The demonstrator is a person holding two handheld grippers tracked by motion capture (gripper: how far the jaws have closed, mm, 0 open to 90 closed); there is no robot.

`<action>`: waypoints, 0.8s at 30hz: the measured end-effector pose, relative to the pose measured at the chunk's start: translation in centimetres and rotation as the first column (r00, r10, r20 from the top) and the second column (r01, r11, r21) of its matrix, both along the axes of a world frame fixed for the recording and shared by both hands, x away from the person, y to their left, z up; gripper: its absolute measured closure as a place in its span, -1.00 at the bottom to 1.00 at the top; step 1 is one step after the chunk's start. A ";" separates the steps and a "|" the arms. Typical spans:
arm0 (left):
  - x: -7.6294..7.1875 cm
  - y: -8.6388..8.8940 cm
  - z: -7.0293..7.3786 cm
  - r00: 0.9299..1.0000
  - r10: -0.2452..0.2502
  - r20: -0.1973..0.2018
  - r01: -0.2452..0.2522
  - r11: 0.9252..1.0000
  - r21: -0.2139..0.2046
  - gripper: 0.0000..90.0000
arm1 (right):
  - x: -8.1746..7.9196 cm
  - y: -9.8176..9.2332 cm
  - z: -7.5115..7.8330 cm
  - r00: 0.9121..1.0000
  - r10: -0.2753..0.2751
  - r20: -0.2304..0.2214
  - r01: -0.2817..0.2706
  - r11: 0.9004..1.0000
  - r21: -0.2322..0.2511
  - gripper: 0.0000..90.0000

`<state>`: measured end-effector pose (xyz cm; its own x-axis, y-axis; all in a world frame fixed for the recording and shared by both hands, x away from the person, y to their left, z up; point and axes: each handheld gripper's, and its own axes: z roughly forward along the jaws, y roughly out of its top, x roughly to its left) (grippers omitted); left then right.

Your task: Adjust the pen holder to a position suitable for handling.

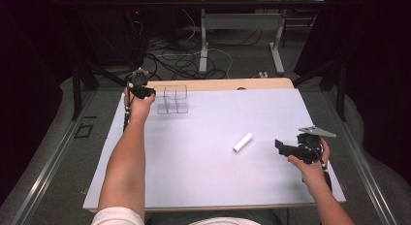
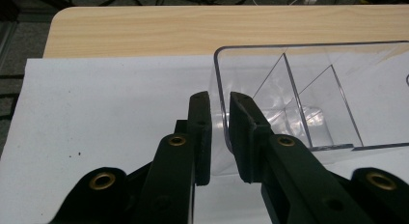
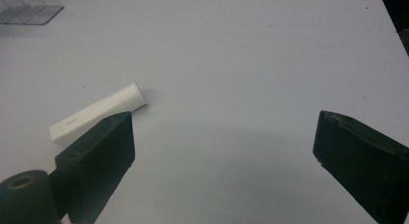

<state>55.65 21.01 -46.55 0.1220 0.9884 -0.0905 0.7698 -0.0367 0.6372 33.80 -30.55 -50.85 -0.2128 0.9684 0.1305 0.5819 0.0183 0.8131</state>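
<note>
A clear plastic container (image 1: pixel 175 100) with inner dividers stands at the far left of the white sheet. In the left gripper view its near-left wall (image 2: pixel 219 79) runs between the jaws of my left gripper (image 2: pixel 219 96), which stand close together; a thin gap still shows beside the left jaw. In the high view the left gripper (image 1: pixel 145 92) sits at the container's left side. A white tube (image 1: pixel 243 142) lies flat right of the middle. My right gripper (image 1: pixel 281 145) hovers just right of it, open wide. In the right gripper view the tube (image 3: pixel 96 113) lies outside the left jaw, nothing between the jaws (image 3: pixel 224 122).
A white sheet (image 1: pixel 203 152) covers the table, with a strip of bare wood (image 2: pixel 144 31) along the far edge. Beyond the table are a desk frame (image 1: pixel 203 45) and loose cables (image 1: pixel 179 60) on the floor. Dark rails flank both sides.
</note>
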 end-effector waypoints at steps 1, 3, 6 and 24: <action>0.0 0.0 0.0 1.000 0.000 0.000 0.000 1.000 0.001 0.78 | 0.0 0.0 0.0 1.000 0.000 0.000 0.000 1.000 0.000 -0.84; 0.1 -0.1 -0.1 1.000 0.007 0.002 -0.007 1.000 -0.005 0.79 | 0.0 0.0 0.0 1.000 -0.001 0.001 0.001 1.000 0.001 -0.84; 0.1 -0.4 -0.2 1.000 0.006 -0.002 -0.006 1.000 0.004 0.88 | 0.0 0.1 0.0 1.000 -0.012 0.006 0.012 1.000 0.008 -0.84; 0.0 -1.2 -0.2 0.997 0.081 0.015 -0.081 0.997 0.017 0.98 | 0.0 0.0 -0.2 1.000 0.003 -0.011 -0.003 1.000 0.014 -0.84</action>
